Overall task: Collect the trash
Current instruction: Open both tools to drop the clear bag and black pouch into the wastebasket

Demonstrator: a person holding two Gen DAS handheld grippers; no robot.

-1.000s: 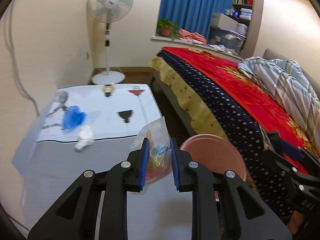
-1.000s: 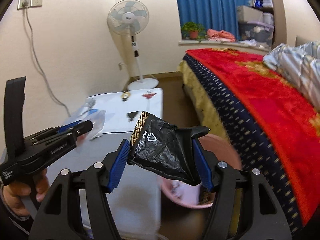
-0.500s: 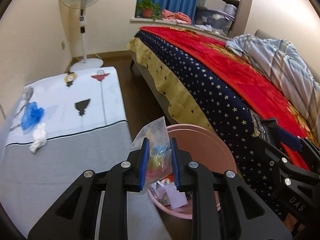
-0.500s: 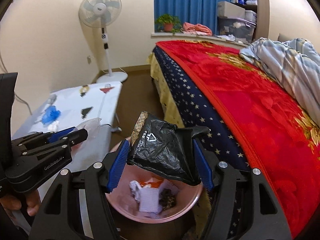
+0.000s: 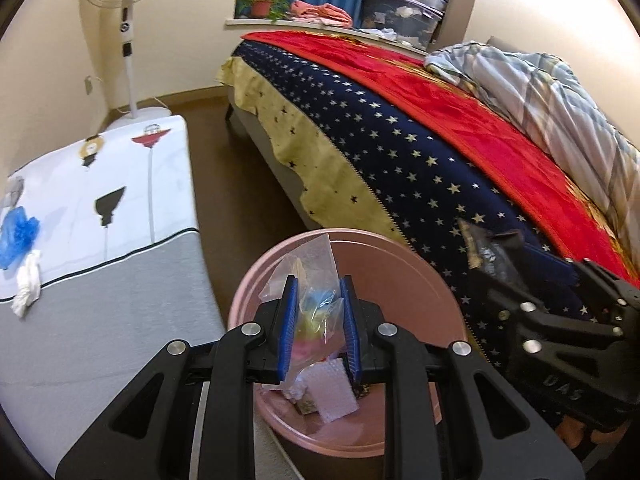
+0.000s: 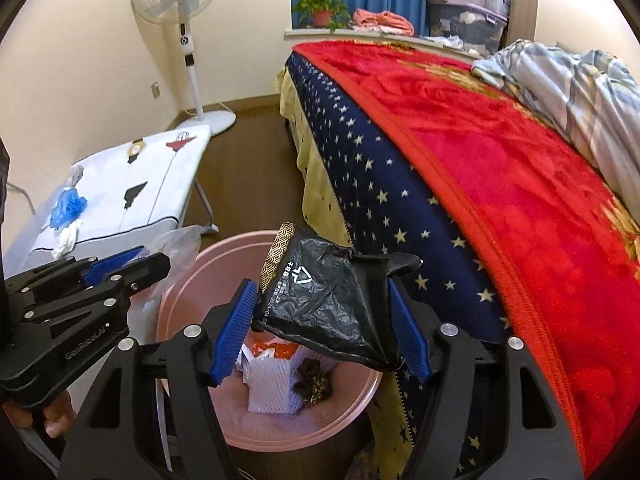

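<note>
My left gripper (image 5: 318, 320) is shut on a clear plastic bag (image 5: 312, 276) with coloured bits inside and holds it over the pink bin (image 5: 400, 264). My right gripper (image 6: 320, 328) is shut on a crumpled black wrapper (image 6: 332, 300) with a gold-patterned edge, held above the same pink bin (image 6: 188, 292). The bin holds white foam netting (image 6: 272, 384), orange scraps and dark bits. A blue crumpled piece (image 5: 16, 236) and a white crumpled tissue (image 5: 28, 280) lie on the table (image 5: 120, 280) at the left.
The bed (image 5: 440, 140) with a red and star-patterned navy blanket stands close on the right of the bin. A standing fan (image 6: 180, 12) is by the far wall. Brown floor (image 5: 240, 184) runs between table and bed.
Both grippers have moved from beside the table to over the pink bin, each still holding its piece. The bin's contents have come into view.
</note>
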